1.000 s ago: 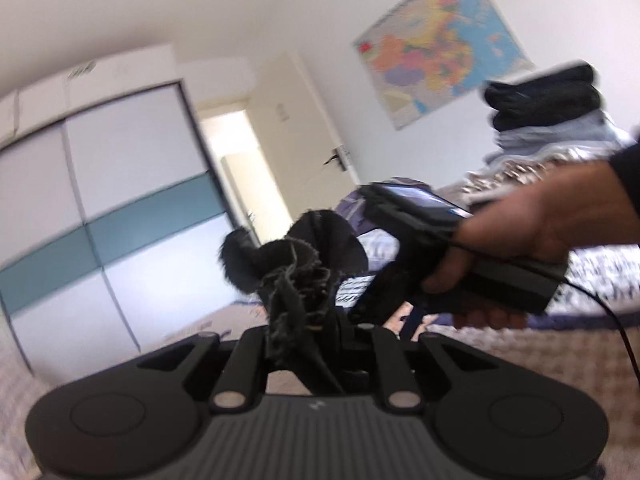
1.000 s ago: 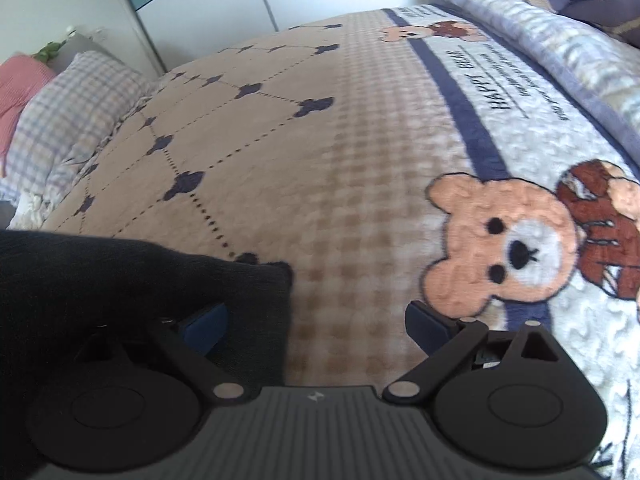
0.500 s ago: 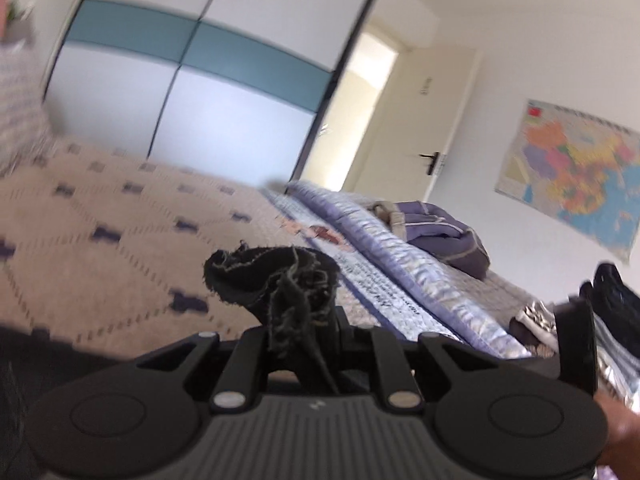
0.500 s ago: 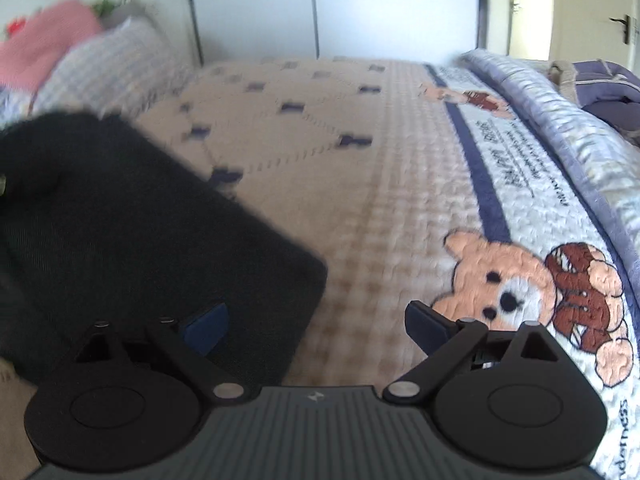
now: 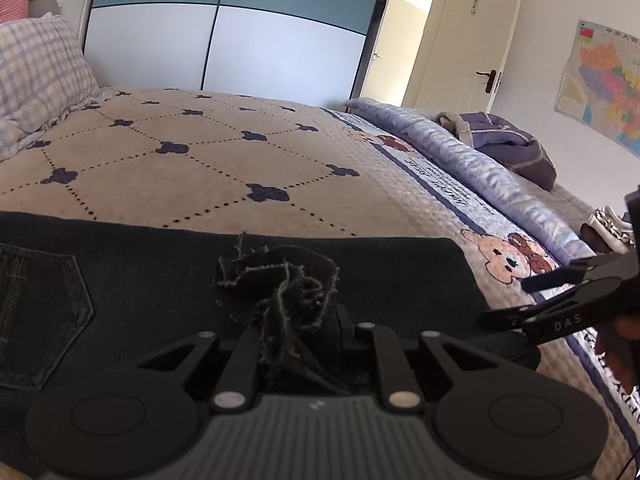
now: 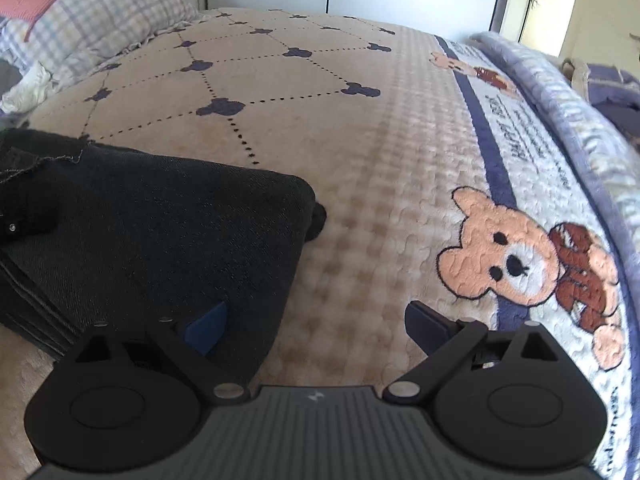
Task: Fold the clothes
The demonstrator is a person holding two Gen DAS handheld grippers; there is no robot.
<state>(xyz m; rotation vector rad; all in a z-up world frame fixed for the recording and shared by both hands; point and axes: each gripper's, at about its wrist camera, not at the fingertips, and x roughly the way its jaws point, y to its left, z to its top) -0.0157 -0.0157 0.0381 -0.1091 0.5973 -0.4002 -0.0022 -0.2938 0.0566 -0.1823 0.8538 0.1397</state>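
Observation:
Dark denim jeans point(image 5: 152, 280) lie folded across the beige bedspread point(image 5: 200, 168), a back pocket showing at the left. My left gripper point(image 5: 298, 328) is shut on the frayed hem of the jeans point(image 5: 280, 280), held low over the folded cloth. In the right wrist view the same jeans point(image 6: 160, 232) fill the left side, with their folded edge near the middle. My right gripper point(image 6: 316, 320) stands open just above the bed, its left finger point(image 6: 206, 326) over the denim and its right finger over bare blanket. That open gripper point(image 5: 568, 300) also shows at the right of the left wrist view.
A checked pillow point(image 5: 36, 76) lies at the head of the bed. A bear print point(image 6: 516, 260) marks the blanket's right border. A purple garment point(image 5: 508, 148) sits at the far right, by a door point(image 5: 472, 40) and a wall map point(image 5: 600, 80).
My left gripper swung down from pointing across the room and brought the frayed hem onto the folded jeans. The right gripper stayed open and shifted along the folded edge.

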